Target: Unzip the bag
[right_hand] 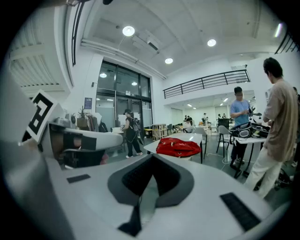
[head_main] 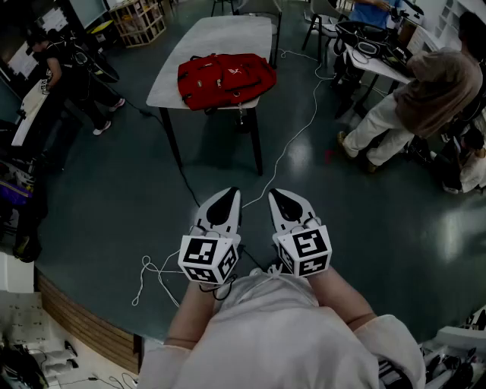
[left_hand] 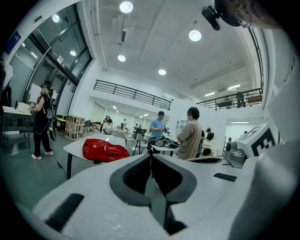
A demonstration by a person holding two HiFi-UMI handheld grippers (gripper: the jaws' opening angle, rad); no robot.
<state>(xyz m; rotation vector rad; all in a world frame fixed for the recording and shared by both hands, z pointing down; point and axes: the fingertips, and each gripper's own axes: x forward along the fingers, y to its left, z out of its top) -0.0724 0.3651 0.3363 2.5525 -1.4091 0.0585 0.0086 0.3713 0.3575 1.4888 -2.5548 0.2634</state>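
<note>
A red bag lies flat on the near end of a grey table, well ahead of me across open floor. It also shows far off as the red bag in the left gripper view and the red bag in the right gripper view. My left gripper and right gripper hang side by side close to my body, both pointing toward the table. Both are shut with nothing between the jaws. The left gripper and right gripper show tips touching.
A white cable runs over the teal floor from the table toward me. A person stands at a cluttered desk on the right. Another person stands at the left. A wooden crate sits at the back left.
</note>
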